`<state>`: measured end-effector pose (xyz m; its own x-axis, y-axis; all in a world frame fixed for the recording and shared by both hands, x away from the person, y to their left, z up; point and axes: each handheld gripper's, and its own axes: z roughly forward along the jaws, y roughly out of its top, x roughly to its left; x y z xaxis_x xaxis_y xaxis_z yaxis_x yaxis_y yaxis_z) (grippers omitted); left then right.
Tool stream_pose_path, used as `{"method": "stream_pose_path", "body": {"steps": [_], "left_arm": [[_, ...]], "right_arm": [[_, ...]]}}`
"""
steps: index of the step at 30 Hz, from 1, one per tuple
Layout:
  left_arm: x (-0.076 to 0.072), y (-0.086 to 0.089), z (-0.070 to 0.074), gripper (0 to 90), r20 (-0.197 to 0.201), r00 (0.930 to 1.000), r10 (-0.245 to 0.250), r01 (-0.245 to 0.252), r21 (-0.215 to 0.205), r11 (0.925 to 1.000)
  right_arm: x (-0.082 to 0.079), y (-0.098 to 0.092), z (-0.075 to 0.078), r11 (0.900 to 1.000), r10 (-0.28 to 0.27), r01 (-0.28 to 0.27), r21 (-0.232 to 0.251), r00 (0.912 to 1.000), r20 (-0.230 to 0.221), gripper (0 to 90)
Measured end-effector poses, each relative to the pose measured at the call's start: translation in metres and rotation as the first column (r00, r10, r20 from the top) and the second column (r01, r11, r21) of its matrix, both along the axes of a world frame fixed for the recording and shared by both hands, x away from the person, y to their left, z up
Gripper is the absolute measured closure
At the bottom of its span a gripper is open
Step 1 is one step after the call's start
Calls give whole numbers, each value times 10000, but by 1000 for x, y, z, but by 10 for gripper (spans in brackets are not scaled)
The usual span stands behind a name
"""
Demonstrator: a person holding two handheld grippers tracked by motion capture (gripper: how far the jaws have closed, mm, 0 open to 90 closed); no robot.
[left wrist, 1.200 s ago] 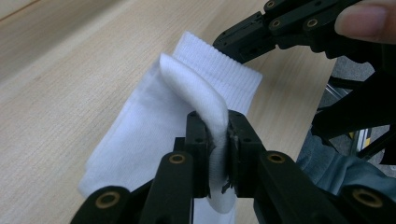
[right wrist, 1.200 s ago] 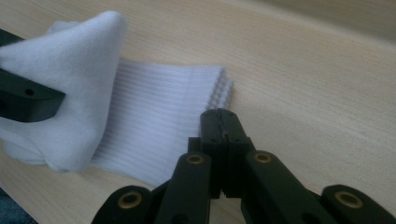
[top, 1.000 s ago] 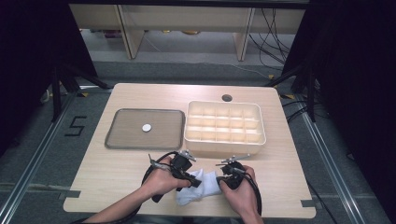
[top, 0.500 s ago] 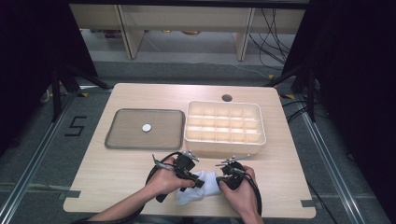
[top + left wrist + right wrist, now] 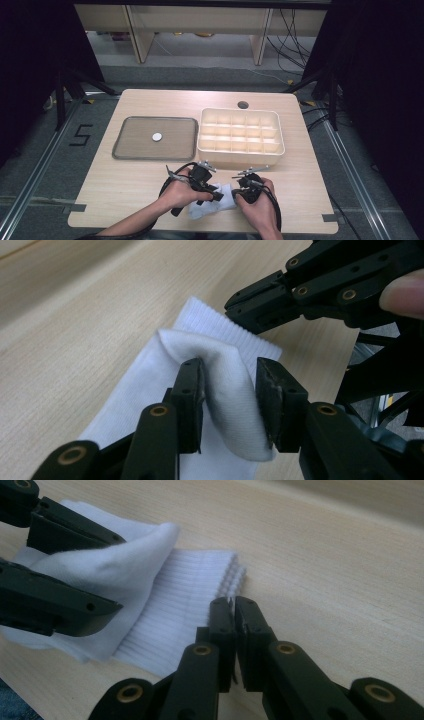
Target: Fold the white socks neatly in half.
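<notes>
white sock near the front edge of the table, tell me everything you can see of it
The white sock is a knit fabric with a ribbed cuff. It lies mostly flat on the wooden table near the front edge, between the person's two hands. A fold of it is bunched up between the left gripper fingers, which have just been opening and stand apart around it. The right gripper rests at the ribbed cuff edge with its fingers nearly together; whether they pinch any fabric cannot be told.
</notes>
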<state>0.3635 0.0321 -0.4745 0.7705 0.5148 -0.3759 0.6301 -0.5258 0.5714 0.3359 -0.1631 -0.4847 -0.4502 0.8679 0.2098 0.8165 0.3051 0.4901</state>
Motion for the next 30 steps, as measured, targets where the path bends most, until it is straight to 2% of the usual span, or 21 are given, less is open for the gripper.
{"method": "stream_pose_path", "body": {"steps": [2, 3, 5, 6, 7, 9, 10, 11, 12, 13, 14, 16, 17, 18, 19, 20, 23, 24, 26, 30], "left_arm": [[0, 0, 2, 601, 141, 9999, 54, -52, -188, 9998], [0, 0, 4, 590, 197, 9998, 55, -51, -200, 9998], [1, 1, 9, 566, 423, 9990, 155, -128, -633, 9979], [1, 2, 11, 555, 522, 9985, 191, -152, -756, 9970], [1, 4, 15, 545, 646, 9977, 228, -164, -979, 9951], [1, 8, 21, 540, 836, 9962, 264, -163, -1183, 9928], [1, 9, 23, 545, 902, 9955, 298, -192, -1165, 9930], [0, 11, 26, 565, 969, 9947, 338, -227, -1130, 9933], [-1, 13, 27, 604, 957, 9949, 325, -227, -1017, 9946], [-2, 13, 26, 637, 1029, 9940, 374, -282, -892, 9956], [-2, 14, 25, 668, 970, 9950, 242, -174, -705, 9974], [-3, 14, 20, 725, 858, 9963, 83, -61, -259, 9996], [-4, 13, 15, 746, 742, 9972, -52, 52, -8, 10000], [-5, 11, 11, 761, 665, 9977, -151, 143, 118, 9998], [-5, 8, 7, 775, 598, 9980, -212, 207, 90, 9997], [-6, 6, 5, 783, 598, 9978, -290, 282, 142, 9995], [-5, -1, -1, 790, 692, 9971, -308, 306, 36, 9995], [-4, -2, -2, 791, 757, 9965, -365, 355, 143, 9993], [-2, -4, -5, 789, 800, 9964, -270, 253, 217, 9994], [0, -5, -13, 780, 751, 9970, -196, 174, 306, 9994]], "right_arm": [[1, -2, -1, 9997, 202, -200, -138, 9996, 184, 865], [0, -2, -1, 10000, 29, -28, -94, 10000, 48, 863], [-1, -2, 0, 9999, -121, 121, 20, 9999, -53, 861], [0, -4, -1, 9999, 102, -101, -119, 9999, 134, 860], [0, -4, -1, 10000, -45, 46, -49, 9999, 101, 858], [-1, -4, 2, 9999, -116, 116, 29, 9999, 19, 858], [0, -6, 1, 10000, -44, 44, 24, 9999, 133, 857], [0, -5, 3, 9995, -313, 313, 69, 9995, -4, 857], [1, -7, 1, 9988, -369, 375, -306, 9991, 194, 857], [0, -7, 3, 9994, -339, 339, 58, 9994, 51, 858], [0, -7, 4, 9991, -425, 425, 84, 9991, 64, 857], [0, -10, 6, 9998, -182, 180, 114, 9997, 163, 859], [0, -11, 7, 9998, -185, 182, 79, 9992, 366, 861], [-1, -11, 10, 9994, -346, 343, 61, 9987, 374, 862], [-1, -10, 14, 9991, -421, 420, 39, 9982, 430, 865], [-3, -9, 18, 9991, -290, 276, 332, 9986, 431, 868], [-6, -6, 25, 9992, -162, 143, 373, 9986, 503, 870], [-5, -5, 26, 9992, -125, 104, 380, 9985, 536, 870], [-5, -4, 26, 9998, -152, 144, 136, 9980, 618, 870], [-5, -1, 23, 9992, -117, 102, 378, 9991, 413, 871]]}}
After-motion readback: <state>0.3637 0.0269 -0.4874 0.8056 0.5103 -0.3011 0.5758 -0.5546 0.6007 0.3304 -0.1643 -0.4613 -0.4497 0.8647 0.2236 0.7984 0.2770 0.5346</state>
